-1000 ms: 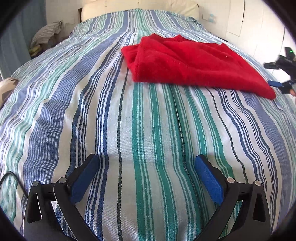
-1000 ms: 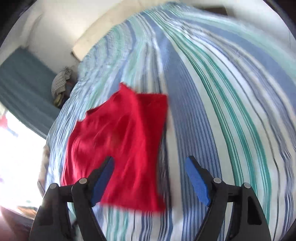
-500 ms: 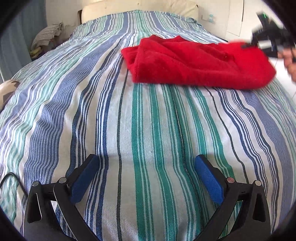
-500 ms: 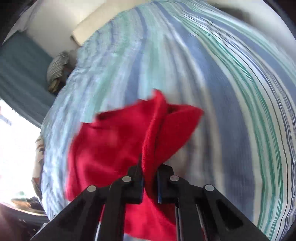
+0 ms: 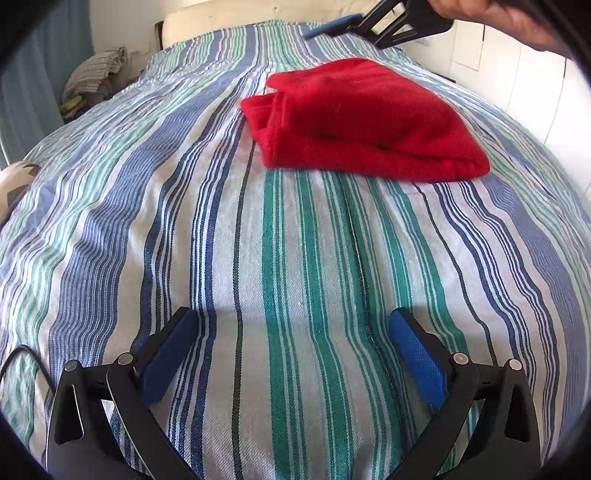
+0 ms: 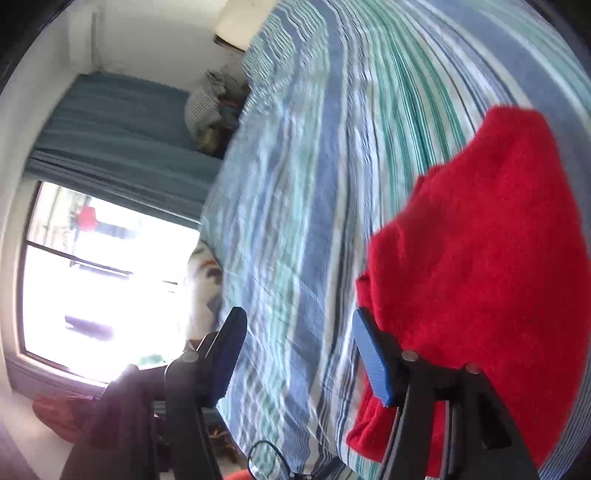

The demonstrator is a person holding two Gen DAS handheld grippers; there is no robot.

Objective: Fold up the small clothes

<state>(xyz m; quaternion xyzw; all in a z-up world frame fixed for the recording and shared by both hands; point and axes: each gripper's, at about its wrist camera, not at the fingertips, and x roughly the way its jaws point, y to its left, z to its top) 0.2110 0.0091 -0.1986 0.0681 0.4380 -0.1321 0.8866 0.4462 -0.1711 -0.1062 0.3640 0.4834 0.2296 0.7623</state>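
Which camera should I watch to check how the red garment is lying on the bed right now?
The left wrist view: the red garment lies whole and sharp there, folded over on the striped bedspread. The right wrist view is blurred, shows only part of it, and a finger of the opening, empty right gripper overlaps its edge.

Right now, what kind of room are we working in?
Most likely a bedroom in a home. The red cloth lies on a bed with a striped bedspread, a pale headboard stands at the far end, and a curtained window is beside it.
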